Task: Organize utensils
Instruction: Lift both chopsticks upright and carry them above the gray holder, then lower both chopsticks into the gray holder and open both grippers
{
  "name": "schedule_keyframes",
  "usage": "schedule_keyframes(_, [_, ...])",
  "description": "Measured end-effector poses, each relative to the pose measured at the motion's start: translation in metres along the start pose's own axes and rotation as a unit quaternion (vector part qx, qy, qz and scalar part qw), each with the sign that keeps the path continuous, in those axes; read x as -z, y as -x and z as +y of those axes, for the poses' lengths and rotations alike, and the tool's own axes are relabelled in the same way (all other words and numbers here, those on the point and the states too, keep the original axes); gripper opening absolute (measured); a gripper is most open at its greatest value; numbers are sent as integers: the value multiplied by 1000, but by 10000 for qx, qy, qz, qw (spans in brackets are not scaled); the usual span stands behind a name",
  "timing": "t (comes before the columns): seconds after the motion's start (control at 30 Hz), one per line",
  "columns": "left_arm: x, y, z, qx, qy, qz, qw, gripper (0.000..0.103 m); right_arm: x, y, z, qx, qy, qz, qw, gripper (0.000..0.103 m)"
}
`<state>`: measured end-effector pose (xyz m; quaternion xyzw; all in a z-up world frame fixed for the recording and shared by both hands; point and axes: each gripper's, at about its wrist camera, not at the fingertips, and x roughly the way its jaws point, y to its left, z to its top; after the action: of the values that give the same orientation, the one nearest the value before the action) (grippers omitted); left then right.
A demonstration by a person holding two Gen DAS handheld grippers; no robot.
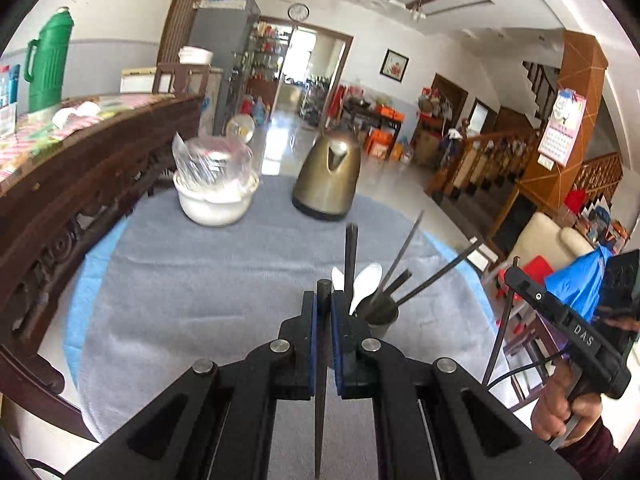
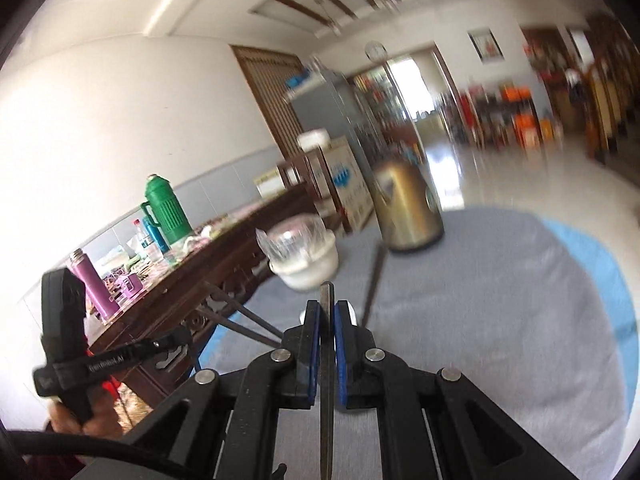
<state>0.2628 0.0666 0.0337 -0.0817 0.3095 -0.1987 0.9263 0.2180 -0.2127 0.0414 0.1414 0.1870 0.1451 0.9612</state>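
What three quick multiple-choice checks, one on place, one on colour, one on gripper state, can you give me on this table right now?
1. Where does the utensil cup stand?
A. on the grey cloth
B. inside the white bowl
C. on the wooden sideboard

2. What colour is the kettle?
A. red
B. brassy gold
C. white

3. How is the left gripper?
A. wide open, empty
B. shut on a dark chopstick
C. shut on a spoon

Key: 1 A, the cup sits on the cloth; 2 B, its body shines brassy gold; 3 B, the pads pinch the stick.
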Motion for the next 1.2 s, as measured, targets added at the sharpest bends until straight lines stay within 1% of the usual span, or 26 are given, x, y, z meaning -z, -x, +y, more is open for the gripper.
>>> schedule_keyframes(0.1, [-3, 11, -10, -30, -32, -125, 9999, 7, 0, 8, 19, 78, 331, -379, 9987, 8])
schedule_keyframes(0.27, [-7, 27, -13, -19, -83, -279, 9996, 7, -3, 19, 41, 267, 727, -869, 9932, 8])
schedule_keyframes(0.33, [-7, 32, -15, -9, -77, -319, 9995, 7, -5, 18, 47, 313, 841, -939, 9915, 8])
schedule_keyframes(0.4, [-6, 32, -16, -6, -77, -336, 9994, 7, -4, 18, 49, 317, 888, -922, 9913, 8])
schedule_keyframes(0.5, [-3, 29, -17, -81, -72, -271, 9996, 7, 4, 10, 49, 311, 814, -763, 9933, 8])
schedule_keyframes(0.6, [-1, 28, -18, -115, -52, -224, 9997, 7, 15, 1, 42, 361, 697, -554, 9954, 8])
schedule_keyframes(0.8, [1, 27, -22, -240, -187, -257, 9992, 7, 33, -6, 30, 480, 631, -281, 9965, 8])
schedule_keyframes(1.0, [-3, 23, -30, -372, -284, -245, 9986, 7, 24, -1, 31, 447, 601, -441, 9962, 8])
schedule_keyframes(1.2, [-8, 28, -37, -475, -410, -368, 9973, 7, 14, -1, 35, 408, 623, -528, 9958, 8])
